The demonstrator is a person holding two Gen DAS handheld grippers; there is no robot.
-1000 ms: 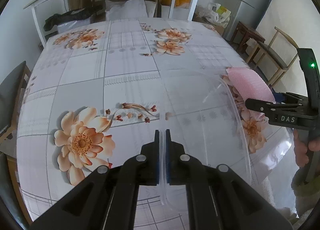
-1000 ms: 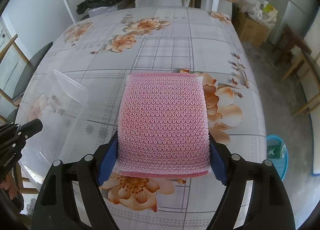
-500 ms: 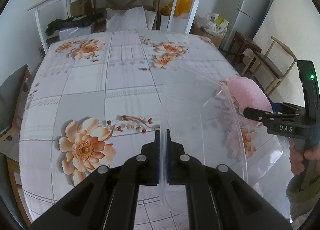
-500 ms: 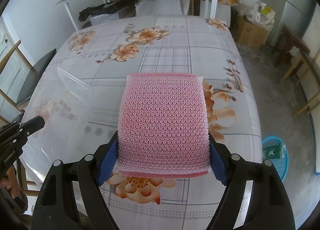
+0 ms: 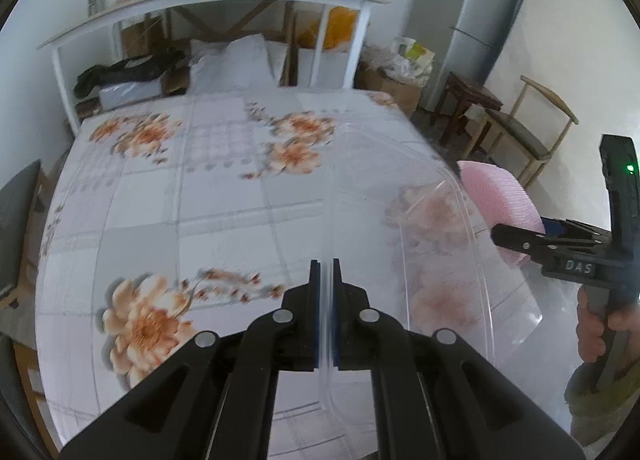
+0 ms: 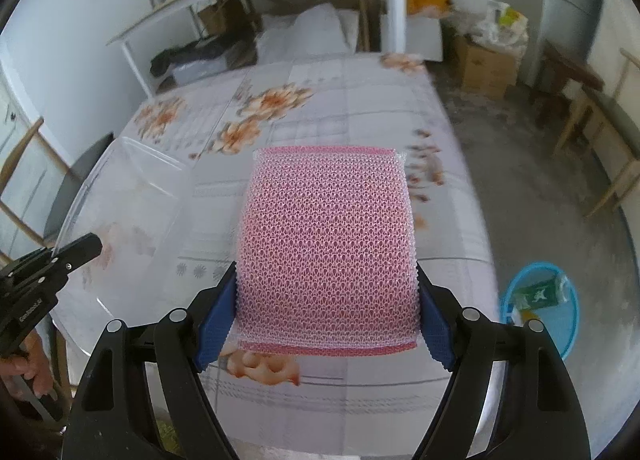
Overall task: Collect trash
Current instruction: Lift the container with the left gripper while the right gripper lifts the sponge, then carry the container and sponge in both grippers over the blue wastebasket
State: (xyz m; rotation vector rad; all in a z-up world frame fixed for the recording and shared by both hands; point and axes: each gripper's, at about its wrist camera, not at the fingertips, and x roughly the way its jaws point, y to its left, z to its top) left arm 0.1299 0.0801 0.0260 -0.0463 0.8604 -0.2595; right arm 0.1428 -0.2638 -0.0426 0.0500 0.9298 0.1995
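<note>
Two legible marks — "DAS" on our right gripper [image 6: 326, 308], which clamps a pink mesh scouring sponge [image 6: 326, 248]; our left gripper [image 5: 326, 280] pinches a clear plastic tray's [image 5: 420, 244] rim above the floral-cloth table [image 5: 200, 188].

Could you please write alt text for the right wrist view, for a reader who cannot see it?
The right gripper clamps a pink mesh sponge between its blue pads above a floral tablecloth. At left, the left gripper pinches a clear plastic container; at right, a blue bin stands on the floor.
</note>
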